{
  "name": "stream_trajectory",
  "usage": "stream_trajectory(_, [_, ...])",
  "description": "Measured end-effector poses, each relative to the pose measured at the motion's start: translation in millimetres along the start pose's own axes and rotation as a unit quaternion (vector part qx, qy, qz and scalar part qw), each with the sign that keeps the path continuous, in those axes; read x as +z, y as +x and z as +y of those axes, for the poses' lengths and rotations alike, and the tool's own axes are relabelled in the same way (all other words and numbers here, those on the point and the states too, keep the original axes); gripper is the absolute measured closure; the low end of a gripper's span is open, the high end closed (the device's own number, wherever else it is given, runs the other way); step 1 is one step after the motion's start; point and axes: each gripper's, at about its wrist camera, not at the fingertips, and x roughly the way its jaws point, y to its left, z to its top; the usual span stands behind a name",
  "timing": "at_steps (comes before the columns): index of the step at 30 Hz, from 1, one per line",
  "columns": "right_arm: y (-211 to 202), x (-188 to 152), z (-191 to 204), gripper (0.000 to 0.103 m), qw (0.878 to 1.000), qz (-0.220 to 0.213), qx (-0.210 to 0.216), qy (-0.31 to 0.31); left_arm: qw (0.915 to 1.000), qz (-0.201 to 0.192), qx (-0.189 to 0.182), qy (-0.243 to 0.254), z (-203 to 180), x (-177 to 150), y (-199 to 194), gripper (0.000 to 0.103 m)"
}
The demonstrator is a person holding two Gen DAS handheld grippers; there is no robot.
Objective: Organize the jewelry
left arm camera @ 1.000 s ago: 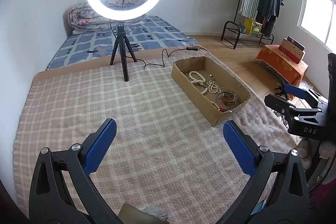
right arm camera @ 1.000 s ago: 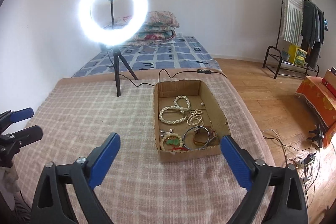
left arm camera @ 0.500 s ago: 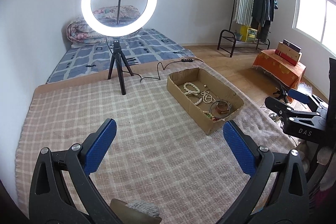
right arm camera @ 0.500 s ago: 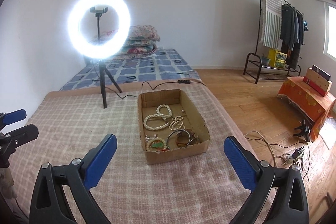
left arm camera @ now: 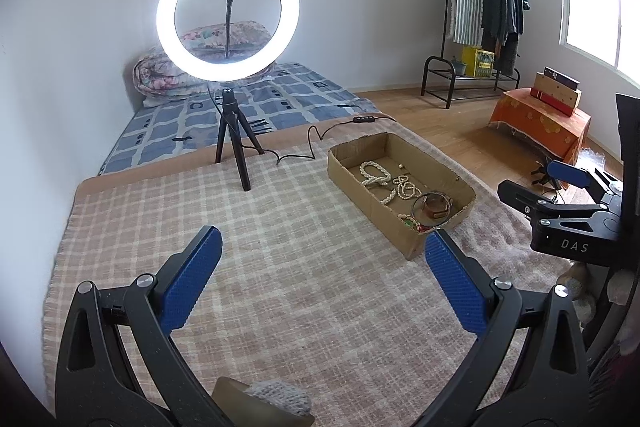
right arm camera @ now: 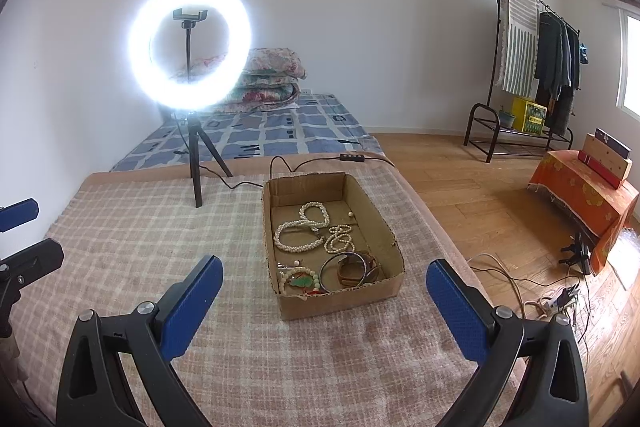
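Note:
A shallow cardboard box [right arm camera: 360, 293] sits on the checked blanket [right arm camera: 140, 227] and holds the jewelry: a white bead necklace [right arm camera: 298, 233], a smaller bead strand [right arm camera: 340, 237], metal and leather bangles [right arm camera: 352, 269] and a green bead bracelet [right arm camera: 300, 279]. The box also shows in the left wrist view [left arm camera: 360, 167]. My right gripper [right arm camera: 324, 291] is open and empty, raised in front of the box. My left gripper [left arm camera: 320, 267] is open and empty, above the blanket left of the box. The right gripper shows at the right edge of the left view [left arm camera: 560, 195].
A lit ring light on a tripod [right arm camera: 190, 45] stands at the blanket's far edge, its cable [right arm camera: 304, 161] running behind the box. A mattress with folded quilts [right arm camera: 272, 75] lies behind. A clothes rack [right arm camera: 532, 67], an orange-draped stand [right arm camera: 584, 195] and floor cables [right arm camera: 520, 279] are at the right.
Both grippers have pulled back and lifted, so the box and ring light appear farther off and lower in view. Both stay open and empty.

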Motion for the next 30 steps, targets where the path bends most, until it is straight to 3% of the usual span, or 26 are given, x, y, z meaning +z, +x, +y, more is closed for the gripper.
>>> stream_trajectory(30, [6.1, -1.6, 3.3, 0.0, 1.0, 0.009, 0.006, -0.002, 1.0, 0.001, 0.002, -0.001, 2.5, 0.2, 1.8, 0.0])
